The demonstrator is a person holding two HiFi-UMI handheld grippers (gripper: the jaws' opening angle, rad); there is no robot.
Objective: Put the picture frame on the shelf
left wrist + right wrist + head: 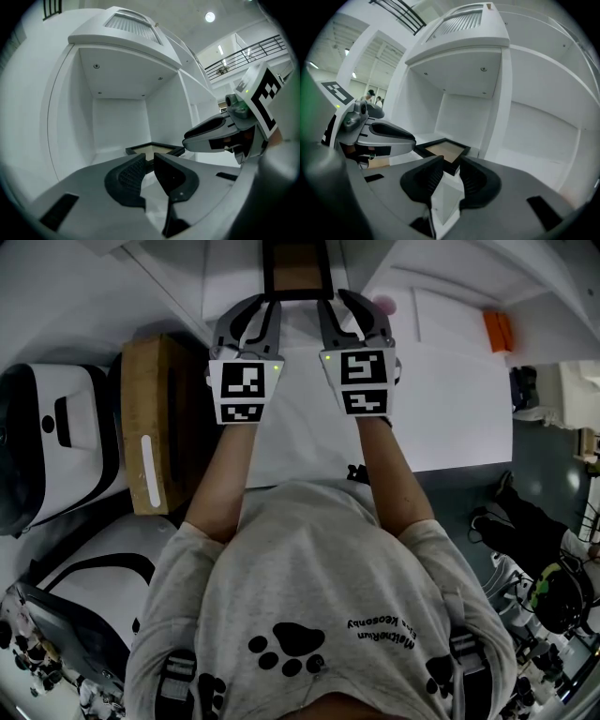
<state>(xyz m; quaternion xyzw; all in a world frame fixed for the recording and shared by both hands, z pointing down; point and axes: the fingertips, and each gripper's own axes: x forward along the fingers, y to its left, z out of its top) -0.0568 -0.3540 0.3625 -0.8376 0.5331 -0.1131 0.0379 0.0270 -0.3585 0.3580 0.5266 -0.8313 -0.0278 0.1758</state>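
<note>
1. As the head view looks steeply down, it alone shows both tools side by side. The left gripper (268, 304) and the right gripper (328, 304) reach forward from bare forearms to the near edge of the picture frame (296, 268), one at each near corner.
2. The left gripper view adds what that view cannot: its fingers stand narrow and look closed on the frame's dark near corner. The right gripper is just beside it.
3. The right gripper view shows its own fingers a little wider, gripping the frame's dark edge, with the tan panel beyond them.
4. Both gripper views show the frame lying level and low inside an open compartment of the white shelf (117, 93). Whether it rests on the compartment's floor or hangs just above it I cannot tell.
5. Only the head view shows the white table (450, 399), with a cardboard box (155, 437) just beside its left edge. It also shows an orange block (498, 331) toward the far right and the grey shirt (309, 615) with paw prints.
6. Only the left gripper view shows a railing (253, 51) and a round ceiling lamp (210, 17) high in the room. A slatted panel (129, 23) tops the shelf.
</note>
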